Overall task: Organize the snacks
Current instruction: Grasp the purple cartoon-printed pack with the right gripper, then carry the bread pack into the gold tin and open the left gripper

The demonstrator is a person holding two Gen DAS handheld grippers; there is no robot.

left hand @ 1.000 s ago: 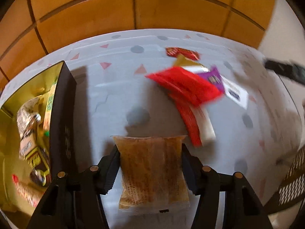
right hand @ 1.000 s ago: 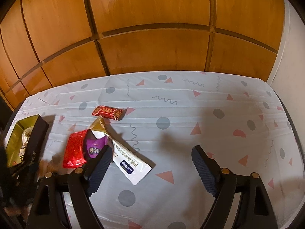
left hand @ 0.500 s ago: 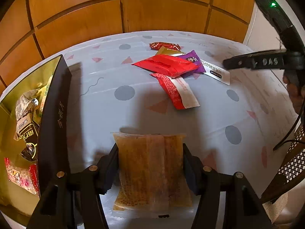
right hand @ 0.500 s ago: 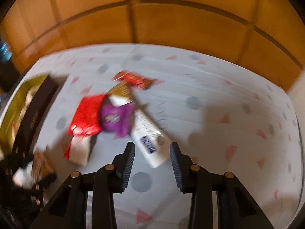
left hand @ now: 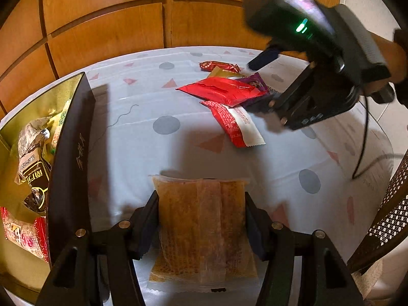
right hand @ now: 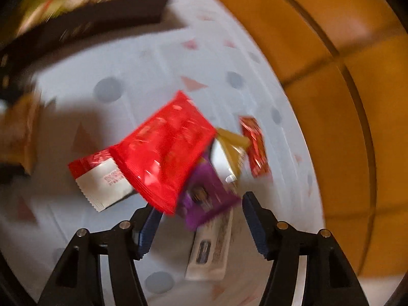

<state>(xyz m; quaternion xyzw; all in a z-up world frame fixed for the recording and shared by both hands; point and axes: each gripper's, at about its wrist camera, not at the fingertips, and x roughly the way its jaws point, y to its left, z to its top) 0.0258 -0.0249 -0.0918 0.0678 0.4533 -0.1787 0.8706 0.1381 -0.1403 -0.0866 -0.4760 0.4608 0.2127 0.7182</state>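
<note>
Left gripper (left hand: 201, 219) clamps a clear-wrapped brown pastry packet (left hand: 201, 229) above the patterned tablecloth (left hand: 142, 153), beside the gold-lined black box (left hand: 68, 153). Right gripper (right hand: 201, 219) spread wide, fingers straddling the purple foil packet (right hand: 206, 196) in the snack pile.

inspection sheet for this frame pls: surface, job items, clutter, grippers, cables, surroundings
Surface: table under a pale cloth printed with dots and triangles.
Job's things: box at left, gold inside, holding several snacks; loose packets in a pile: red packet, purple packet, red-and-white packet, white sachet, gold packet, small red candy.
Clutter: nothing seen.
Grippers: left gripper shut on brown packet; right gripper open at the purple packet.
Cables: black cable from the right gripper.
Surroundings: wood wall; cane chair.
</note>
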